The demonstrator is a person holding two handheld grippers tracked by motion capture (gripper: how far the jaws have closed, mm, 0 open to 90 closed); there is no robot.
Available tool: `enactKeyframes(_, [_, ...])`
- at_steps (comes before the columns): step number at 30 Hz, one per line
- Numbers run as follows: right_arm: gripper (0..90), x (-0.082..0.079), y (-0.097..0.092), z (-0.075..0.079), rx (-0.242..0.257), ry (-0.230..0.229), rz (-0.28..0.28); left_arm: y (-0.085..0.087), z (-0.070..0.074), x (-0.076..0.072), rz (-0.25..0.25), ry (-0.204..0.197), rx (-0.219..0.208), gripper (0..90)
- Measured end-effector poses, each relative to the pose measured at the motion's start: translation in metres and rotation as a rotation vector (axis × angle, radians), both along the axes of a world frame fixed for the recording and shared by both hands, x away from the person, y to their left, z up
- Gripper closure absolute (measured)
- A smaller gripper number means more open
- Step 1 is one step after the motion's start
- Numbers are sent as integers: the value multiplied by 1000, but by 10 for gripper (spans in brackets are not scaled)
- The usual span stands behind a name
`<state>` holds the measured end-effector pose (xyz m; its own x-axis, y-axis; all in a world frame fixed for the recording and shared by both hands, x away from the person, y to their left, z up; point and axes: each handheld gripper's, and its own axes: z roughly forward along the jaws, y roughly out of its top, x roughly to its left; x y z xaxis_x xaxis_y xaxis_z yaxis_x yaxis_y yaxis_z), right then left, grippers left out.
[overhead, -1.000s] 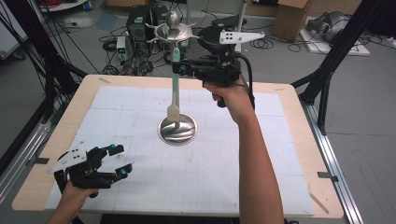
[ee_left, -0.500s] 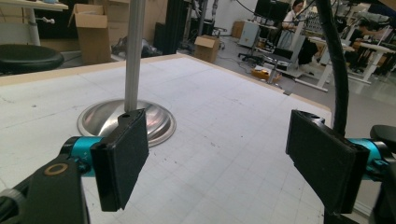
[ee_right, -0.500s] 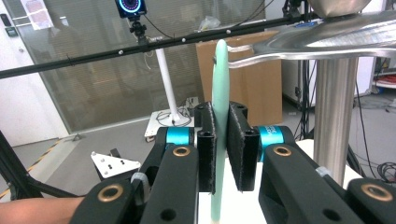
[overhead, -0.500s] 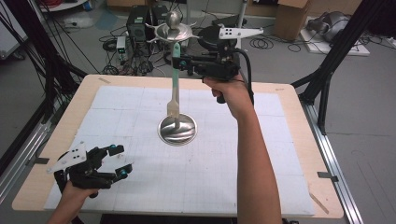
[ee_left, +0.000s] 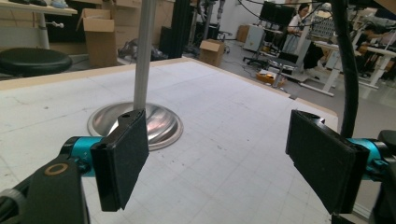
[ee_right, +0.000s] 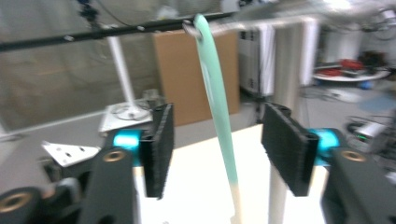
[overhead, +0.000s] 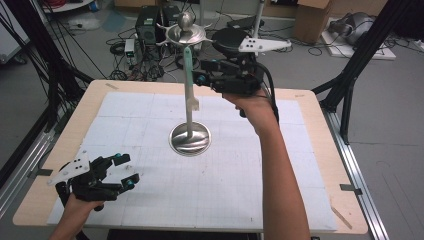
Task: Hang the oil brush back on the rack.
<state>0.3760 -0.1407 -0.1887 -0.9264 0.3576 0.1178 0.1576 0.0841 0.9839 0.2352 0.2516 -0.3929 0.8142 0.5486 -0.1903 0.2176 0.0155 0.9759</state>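
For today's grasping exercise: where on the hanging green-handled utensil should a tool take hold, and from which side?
Grip the green-handled utensil on its slim green handle, mid-length, coming in level from the person's right as the right tool does. It hangs upright from the metal stand, so the handle's narrow sides face the pads.

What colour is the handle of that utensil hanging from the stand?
Mint green handle, clearest in the right gripper view.

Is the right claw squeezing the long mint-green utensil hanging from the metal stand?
No, the right claw has just opened; the long mint-green utensil hangs free between its pads.
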Motion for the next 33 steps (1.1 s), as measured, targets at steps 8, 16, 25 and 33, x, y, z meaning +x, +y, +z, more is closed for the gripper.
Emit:
enactKeyframes(8, [269, -33, -42, -35, -53, -49, -128, 0, -1, 2, 20, 6, 2, 212])
enactKeyframes(16, [197, -77, -93, -94, -63, -44, -269, 0, -1, 3, 43, 4, 3, 195])
enactKeyframes(25, [188, -125, -142, -155, -47, -13, -414, -1, -3, 4, 53, -12, 23, 203])
enactKeyframes(33, [167, -164, -159, -201, -132, 22, -565, -2, -5, 5, 83, -14, 23, 204])
